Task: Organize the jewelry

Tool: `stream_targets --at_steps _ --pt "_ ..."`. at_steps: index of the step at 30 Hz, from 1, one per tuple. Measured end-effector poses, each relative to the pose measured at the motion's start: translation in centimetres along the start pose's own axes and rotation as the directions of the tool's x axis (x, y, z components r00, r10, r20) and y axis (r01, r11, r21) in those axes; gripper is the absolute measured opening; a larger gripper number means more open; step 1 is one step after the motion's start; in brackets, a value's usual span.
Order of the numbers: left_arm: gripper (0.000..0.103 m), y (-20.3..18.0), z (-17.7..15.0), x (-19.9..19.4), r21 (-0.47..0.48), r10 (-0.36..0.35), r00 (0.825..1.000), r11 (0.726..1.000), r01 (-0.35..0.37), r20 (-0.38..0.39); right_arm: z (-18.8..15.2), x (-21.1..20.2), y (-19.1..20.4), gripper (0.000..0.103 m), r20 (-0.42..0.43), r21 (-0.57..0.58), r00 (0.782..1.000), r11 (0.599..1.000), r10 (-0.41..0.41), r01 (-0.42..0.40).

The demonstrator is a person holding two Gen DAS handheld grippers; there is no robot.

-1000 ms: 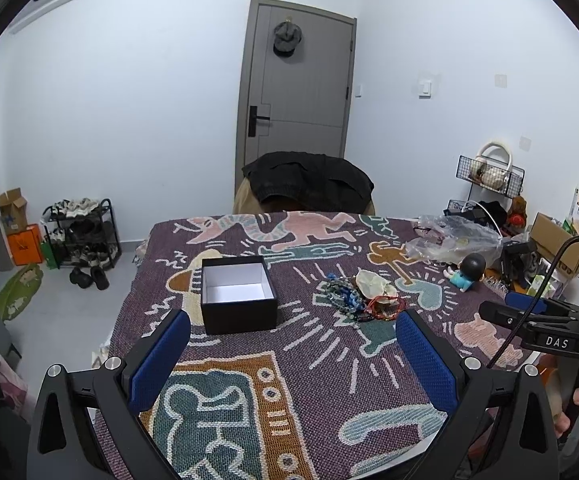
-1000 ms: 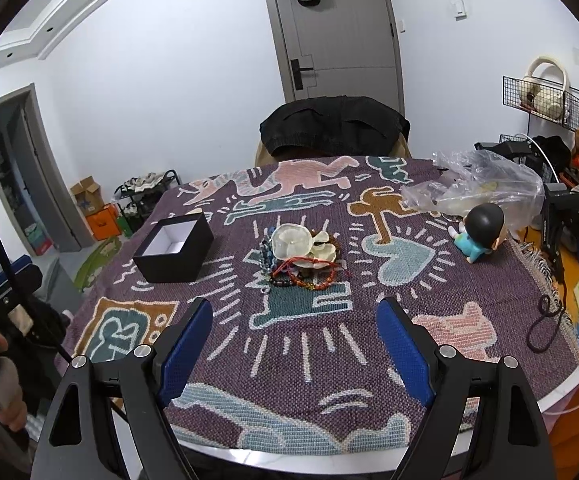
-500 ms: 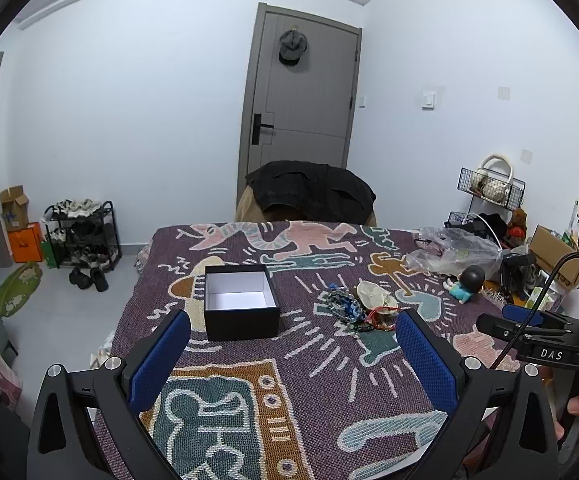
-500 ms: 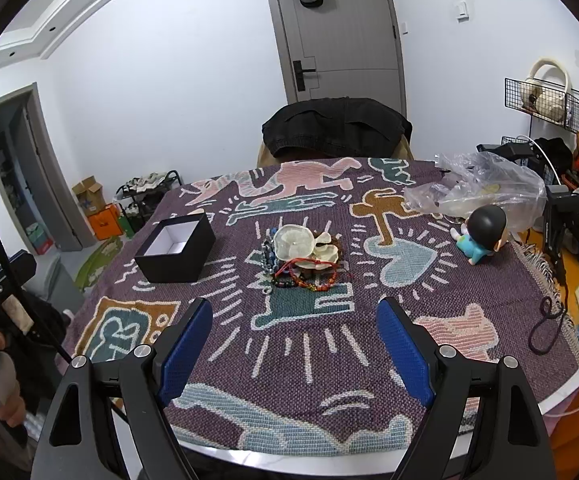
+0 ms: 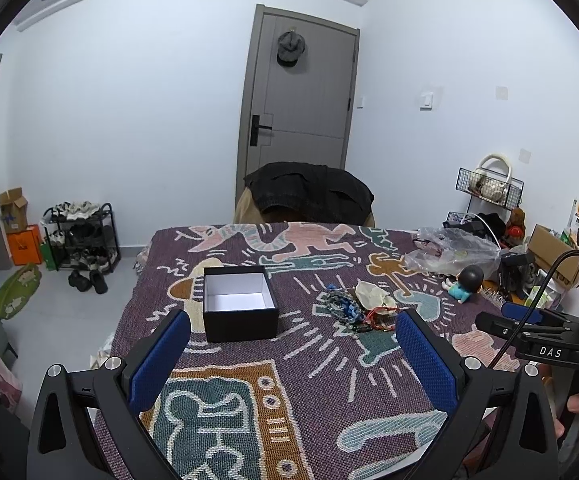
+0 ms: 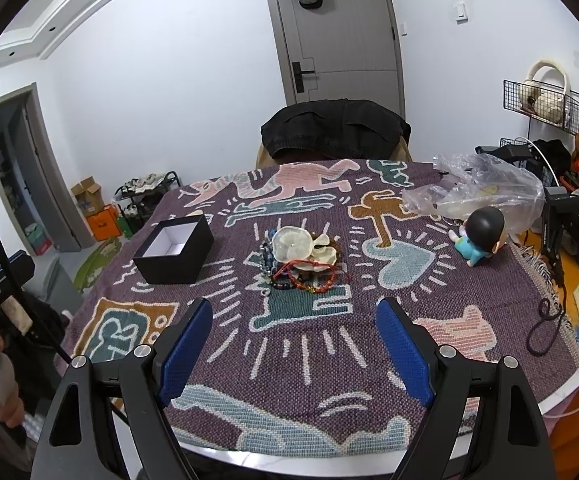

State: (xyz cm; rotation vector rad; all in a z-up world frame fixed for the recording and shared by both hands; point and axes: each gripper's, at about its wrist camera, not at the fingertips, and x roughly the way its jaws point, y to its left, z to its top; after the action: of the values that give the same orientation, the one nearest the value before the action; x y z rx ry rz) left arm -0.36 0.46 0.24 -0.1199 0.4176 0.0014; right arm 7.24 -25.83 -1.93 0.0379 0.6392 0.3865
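Note:
A pile of jewelry point(image 6: 301, 264), with bead bracelets, a blue chain and pale shells, lies mid-table on the patterned cloth; it also shows in the left wrist view point(image 5: 355, 308). An open black box point(image 6: 174, 250) with a white inside stands to its left, also in the left wrist view point(image 5: 239, 306). My left gripper point(image 5: 291, 346) is open and empty over the near table edge, short of the box. My right gripper point(image 6: 295, 338) is open and empty, held short of the pile.
A doll with a black head point(image 6: 479, 234) and a clear plastic bag point(image 6: 477, 192) sit at the table's right. A chair with a black jacket point(image 6: 333, 128) stands behind the table. A black cable point(image 6: 547, 320) lies at the right edge.
Both grippers have risen and tilted up slightly, so the table sits lower in both views. Nothing on the table has moved.

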Motion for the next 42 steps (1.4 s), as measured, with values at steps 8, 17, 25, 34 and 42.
stream_targets --at_steps 8,17,25,34,42 --pt "0.103 -0.1 0.0 0.0 0.001 -0.001 1.0 1.0 0.001 0.002 0.0 0.0 0.0 0.084 -0.002 0.003 1.0 1.0 0.002 -0.002" --pt "0.102 0.1 0.3 0.9 -0.006 -0.014 1.0 1.0 0.014 -0.01 0.2 0.4 -0.8 0.084 -0.004 0.03 1.0 1.0 0.002 -0.002" --pt "0.102 -0.2 0.8 2.1 -0.015 -0.034 0.999 0.999 0.034 -0.014 1.1 1.0 -2.5 0.084 0.01 0.06 1.0 0.998 -0.001 0.001" --pt "0.102 -1.2 1.4 4.9 -0.032 -0.069 0.996 0.997 0.067 -0.051 2.1 3.1 -6.3 0.084 -0.019 0.153 1.0 0.988 0.008 -0.005" --pt "0.102 -2.0 1.6 8.2 -0.052 -0.108 0.988 0.993 0.103 -0.11 2.4 6.3 -8.8 0.084 -0.076 0.226 0.996 0.974 0.037 -0.019"
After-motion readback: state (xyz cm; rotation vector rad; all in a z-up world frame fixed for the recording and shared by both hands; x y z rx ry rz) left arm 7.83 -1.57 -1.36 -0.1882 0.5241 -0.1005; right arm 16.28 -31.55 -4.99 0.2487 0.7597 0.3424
